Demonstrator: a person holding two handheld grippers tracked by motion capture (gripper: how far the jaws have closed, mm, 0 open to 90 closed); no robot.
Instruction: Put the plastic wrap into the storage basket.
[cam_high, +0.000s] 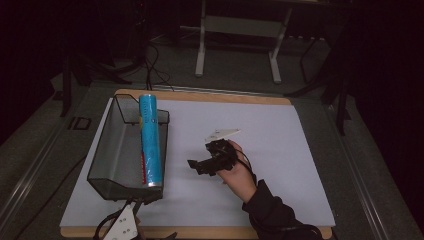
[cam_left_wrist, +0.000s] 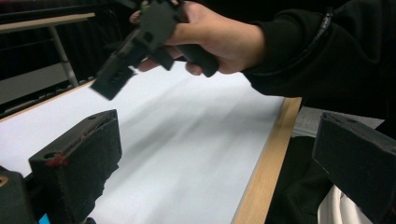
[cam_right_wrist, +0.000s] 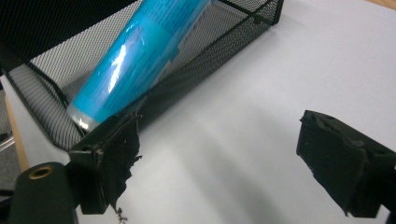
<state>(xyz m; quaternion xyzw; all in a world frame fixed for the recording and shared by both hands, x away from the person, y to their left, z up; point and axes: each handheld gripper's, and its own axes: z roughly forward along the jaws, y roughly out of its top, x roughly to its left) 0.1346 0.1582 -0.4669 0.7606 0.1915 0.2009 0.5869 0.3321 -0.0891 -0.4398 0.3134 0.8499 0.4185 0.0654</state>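
- Table (cam_high: 280, 150) covered in a white sheet, with a wooden edge showing along the near and far sides; dark floor and a pale metal frame (cam_high: 239, 30) lie beyond it.
- Black wire-mesh basket (cam_high: 107, 150) sits on the left part of the sheet, long side running away from the person.
- Blue tube (cam_high: 150, 142) lies inside the basket along its right wall, one end propped up on the far rim, the other down at the near corner; in the right gripper view it shows as a glossy blue cylinder (cam_right_wrist: 140, 56) behind the mesh (cam_right_wrist: 224, 42).
- Right gripper (cam_high: 192, 165) is held in the person's right hand (cam_high: 239, 172) above the middle of the sheet, just right of the basket and apart from it, its nose pointing toward the basket. Its jaws stand wide apart with nothing between them, bare sheet showing in the gap.
- Left gripper (cam_high: 131, 220) sits at the near edge of the table, just below the basket's near corner. Its jaws are also spread wide and hold nothing.
- Left gripper view looks across the sheet at the right hand (cam_left_wrist: 219, 39) and its gripper (cam_left_wrist: 112, 79), with a dark sleeve (cam_left_wrist: 327, 51) behind.
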